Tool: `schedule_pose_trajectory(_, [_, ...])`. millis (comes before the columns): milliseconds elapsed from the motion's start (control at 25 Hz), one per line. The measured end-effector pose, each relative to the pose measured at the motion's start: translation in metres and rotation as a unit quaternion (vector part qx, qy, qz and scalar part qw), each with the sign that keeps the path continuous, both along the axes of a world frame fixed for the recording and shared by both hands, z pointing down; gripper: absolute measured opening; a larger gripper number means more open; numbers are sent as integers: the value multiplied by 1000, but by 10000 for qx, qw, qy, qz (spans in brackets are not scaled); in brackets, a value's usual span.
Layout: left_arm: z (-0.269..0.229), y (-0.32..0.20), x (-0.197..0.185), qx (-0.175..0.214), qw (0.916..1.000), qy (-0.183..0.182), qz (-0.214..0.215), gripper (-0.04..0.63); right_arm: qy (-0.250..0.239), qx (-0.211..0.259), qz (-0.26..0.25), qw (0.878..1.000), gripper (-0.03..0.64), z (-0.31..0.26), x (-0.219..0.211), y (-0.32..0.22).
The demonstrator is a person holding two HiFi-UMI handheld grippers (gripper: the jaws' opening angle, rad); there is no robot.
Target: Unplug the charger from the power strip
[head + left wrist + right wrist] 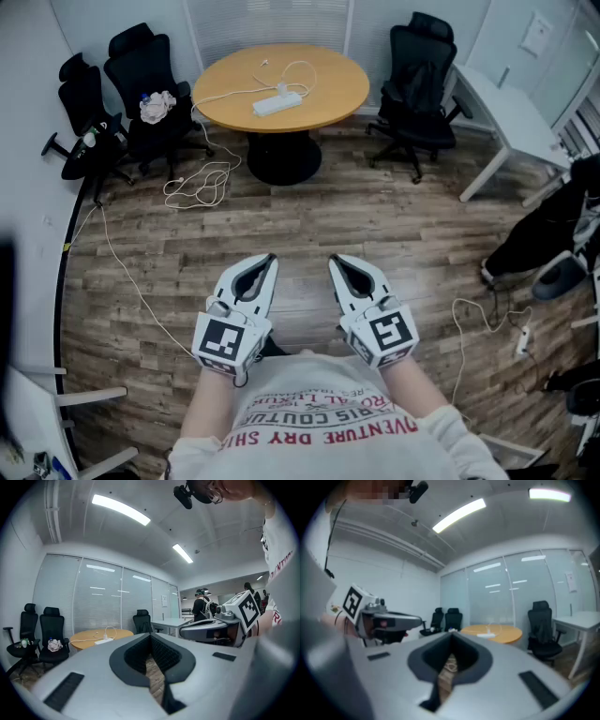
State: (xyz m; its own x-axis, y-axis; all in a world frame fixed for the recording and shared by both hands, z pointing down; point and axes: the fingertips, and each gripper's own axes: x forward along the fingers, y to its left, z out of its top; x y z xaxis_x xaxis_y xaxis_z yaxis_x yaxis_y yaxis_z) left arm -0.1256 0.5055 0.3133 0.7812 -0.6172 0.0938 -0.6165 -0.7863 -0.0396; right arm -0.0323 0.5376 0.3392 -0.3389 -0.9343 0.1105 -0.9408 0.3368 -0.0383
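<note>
A white power strip (277, 103) lies on the round wooden table (328, 89) at the far side of the room. A small white charger (281, 90) sits in it, with a thin white cable looping over the tabletop. Both grippers are held close to the person's body, far from the table. My left gripper (269, 260) and right gripper (336, 262) are side by side, both shut with nothing between the jaws. In the left gripper view the table (89, 637) and strip (104, 641) are small and distant; the right gripper view shows the table (506, 633) and strip (489, 633) likewise.
Black office chairs stand left (141, 75) and right (417, 66) of the table; a crumpled cloth (157, 106) lies on one. White cable (197, 183) coils on the wood floor. A white desk (506, 103) stands at the right, another strip (522, 342) on the floor.
</note>
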Motion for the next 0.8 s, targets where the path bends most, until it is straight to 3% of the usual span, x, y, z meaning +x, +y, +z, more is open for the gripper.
schedule_pose_trajectory(320, [10,1,-2,-10,9999,78,141,34,23,-11,86,10000,28,1,-1,0])
schedule_pose_trajectory(800, [28,-8,15,-287,9993,-27,246,34,-538,-299,73,9981,28,21,11,-12])
